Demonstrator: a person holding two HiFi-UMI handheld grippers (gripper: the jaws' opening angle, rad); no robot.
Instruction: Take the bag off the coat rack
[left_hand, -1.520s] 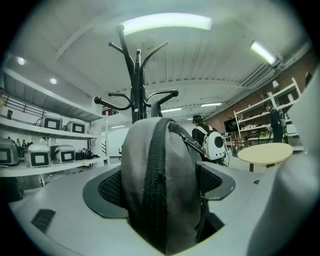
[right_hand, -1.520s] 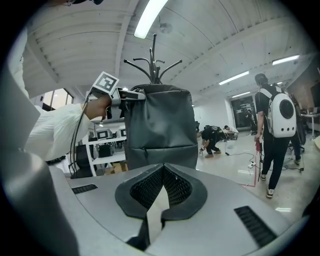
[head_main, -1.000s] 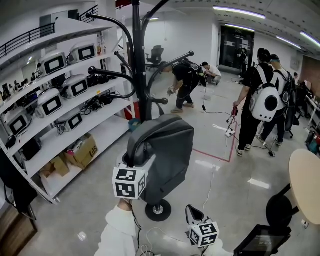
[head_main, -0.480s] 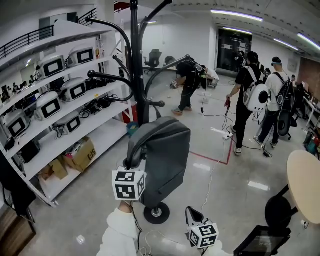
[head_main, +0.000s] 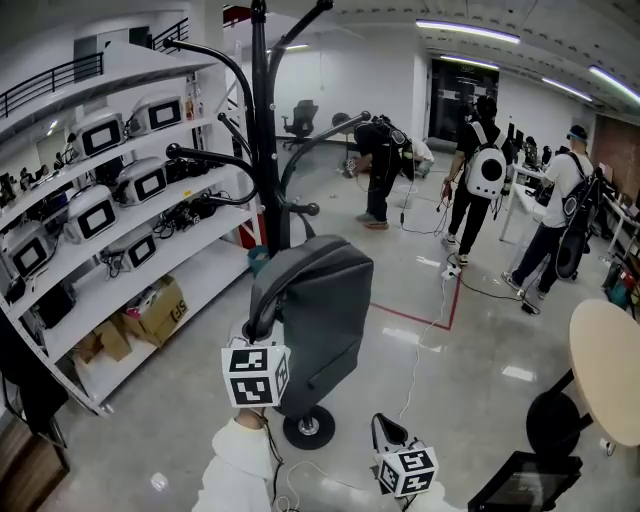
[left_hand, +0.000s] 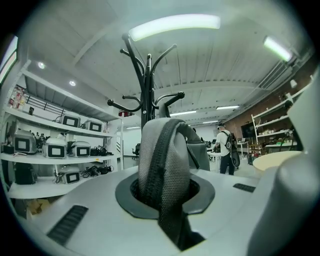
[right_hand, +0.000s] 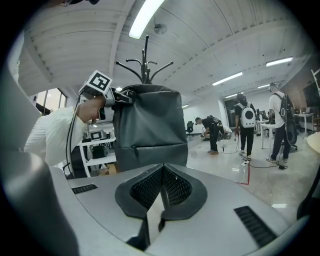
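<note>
The soft, probably light bag (head_main: 322, 310) is best taken by its near-left strap (left_hand: 162, 160), on which the left gripper (left_hand: 165, 197) has just been closing, while the right gripper (right_hand: 161, 192) is shut, empty.

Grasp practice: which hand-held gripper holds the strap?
Left hand-held gripper: jaws just closed on the backpack strap; right hand-held gripper is shut, empty.

One coat rack (head_main: 262, 120), one bag (head_main: 325, 310), a pair of tongs: left tongs (head_main: 262, 335), right tongs (head_main: 385, 425). One shelf unit (head_main: 130, 62), one table (head_main: 610, 360), at least three people (head_main: 480, 190) beyond.
</note>
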